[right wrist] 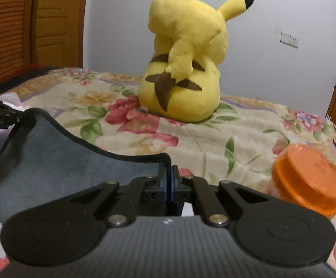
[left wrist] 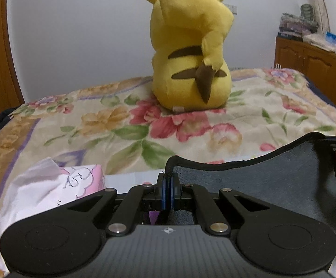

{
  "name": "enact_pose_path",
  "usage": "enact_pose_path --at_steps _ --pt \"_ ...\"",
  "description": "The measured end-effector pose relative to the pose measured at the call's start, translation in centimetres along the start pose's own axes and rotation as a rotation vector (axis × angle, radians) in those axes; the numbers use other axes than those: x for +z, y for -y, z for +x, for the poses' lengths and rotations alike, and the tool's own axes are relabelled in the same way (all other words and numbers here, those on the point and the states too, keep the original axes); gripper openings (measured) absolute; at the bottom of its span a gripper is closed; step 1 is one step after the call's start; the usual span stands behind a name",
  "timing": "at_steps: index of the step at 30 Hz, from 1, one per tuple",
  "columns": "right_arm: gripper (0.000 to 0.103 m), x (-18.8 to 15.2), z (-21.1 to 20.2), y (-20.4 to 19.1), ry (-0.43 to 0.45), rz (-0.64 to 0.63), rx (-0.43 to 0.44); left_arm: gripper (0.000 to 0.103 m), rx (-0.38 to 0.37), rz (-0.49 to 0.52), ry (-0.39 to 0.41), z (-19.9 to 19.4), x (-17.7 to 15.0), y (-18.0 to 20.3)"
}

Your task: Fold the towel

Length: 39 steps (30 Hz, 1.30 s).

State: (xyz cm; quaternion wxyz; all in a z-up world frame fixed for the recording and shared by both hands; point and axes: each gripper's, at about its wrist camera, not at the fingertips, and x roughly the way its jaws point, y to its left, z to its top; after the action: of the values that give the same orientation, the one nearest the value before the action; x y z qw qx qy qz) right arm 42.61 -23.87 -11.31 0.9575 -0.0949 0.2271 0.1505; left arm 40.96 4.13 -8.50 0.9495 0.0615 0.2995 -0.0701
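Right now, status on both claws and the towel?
Left claw shut on dark grey black-edged towel. Right claw shut on its other corner; towel slung between them above floral blanket. Yellow plush toy ahead, orange-lidded jar at right.

A yellow plush toy (left wrist: pixel 191 51) sits upright on the floral blanket (left wrist: pixel 126 129), its back with brown stripes and its tail facing the cameras. A pink tissue pack (left wrist: pixel 79 178) with a white tissue sticking out lies at the blanket's near left. An orange-lidded jar (right wrist: pixel 307 178) stands at the near right. Wooden cabinets (left wrist: pixel 314 67) line the right wall, with folded items stacked on top.
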Motion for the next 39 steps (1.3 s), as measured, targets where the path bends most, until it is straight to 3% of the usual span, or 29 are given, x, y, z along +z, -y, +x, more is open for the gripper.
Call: enact_pose_path --at_steps 10,11,15,17,18,19,21,33,39 --pt "0.005 -2.1 2.3 0.4 -0.065 0.032 -0.014 0.009 0.007 0.007 -0.048 1.6 -1.3 0.4" --pt "0.005 -2.3 2.3 0.4 -0.073 0.038 -0.015 0.013 0.003 0.005 -0.049 1.5 -1.3 0.4" --pt "0.012 -2.3 1.8 0.4 -0.083 0.055 -0.014 0.048 -0.012 -0.018 -0.057 0.6 -1.0 0.5" --pt "0.014 -2.1 1.3 0.3 -0.086 0.059 -0.016 0.050 -0.017 -0.009 -0.050 -0.3 -0.8 0.8" --pt "0.022 -1.9 1.0 0.3 -0.087 0.063 -0.016 0.051 -0.019 -0.002 -0.042 -0.9 -0.7 1.0" --pt "0.044 -1.7 0.5 0.2 -0.087 0.069 -0.012 0.053 -0.016 0.001 -0.036 -1.6 -0.5 1.1" --pt "0.060 -1.3 -0.5 0.1 -0.072 0.077 0.003 0.059 -0.024 -0.006 -0.029 -2.8 -0.3 1.4" --pt "0.065 1.9 -8.6 -1.8 -0.021 0.066 0.025 0.069 -0.045 0.020 0.005 -11.5 1.4 3.0" --pt "0.070 2.2 -11.4 -2.3 -0.008 0.095 0.028 0.074 -0.037 0.019 -0.003 -15.0 0.6 3.3"
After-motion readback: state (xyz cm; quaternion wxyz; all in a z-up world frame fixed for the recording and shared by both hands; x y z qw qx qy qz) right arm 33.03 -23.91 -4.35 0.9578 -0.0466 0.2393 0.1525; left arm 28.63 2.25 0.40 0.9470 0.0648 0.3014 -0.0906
